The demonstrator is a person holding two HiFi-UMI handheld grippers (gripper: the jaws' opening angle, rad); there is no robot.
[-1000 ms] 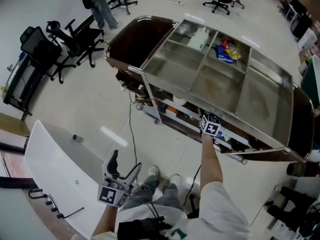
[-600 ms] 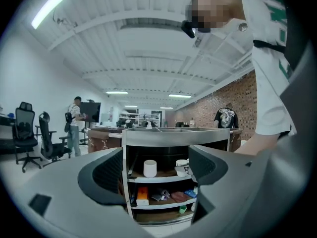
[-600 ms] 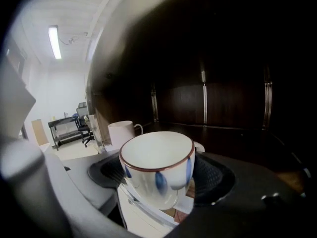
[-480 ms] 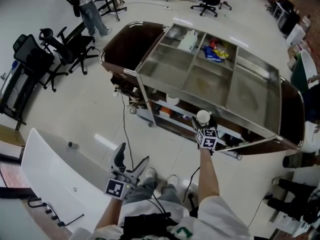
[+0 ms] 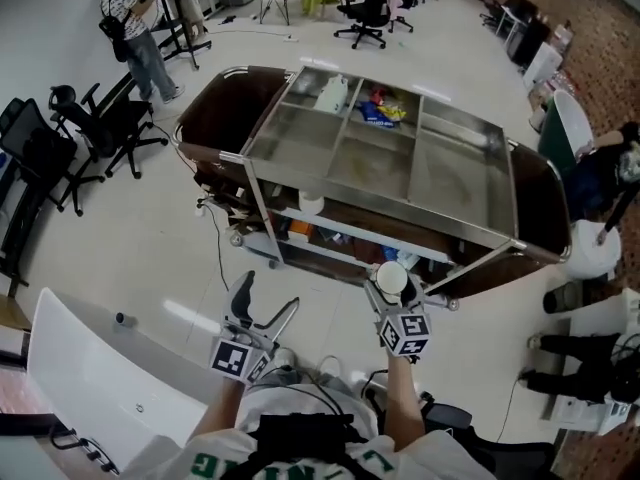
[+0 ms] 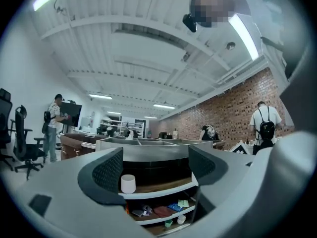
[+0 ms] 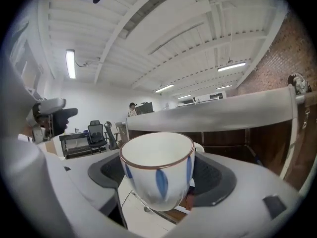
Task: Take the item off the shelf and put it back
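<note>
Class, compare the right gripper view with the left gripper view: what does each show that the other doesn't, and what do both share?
Only the right gripper view: the right gripper shut on a blue-patterned cup. Only the left gripper view: the left gripper open and empty, and a plain white cup on a shelf of the cart. Both: that steel-topped cart and the white ceiling.

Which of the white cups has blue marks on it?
The cup held in the right hand-held gripper: it has blue leaf marks and a brown rim. The other cup, on the cart's shelf, is plain white.
</note>
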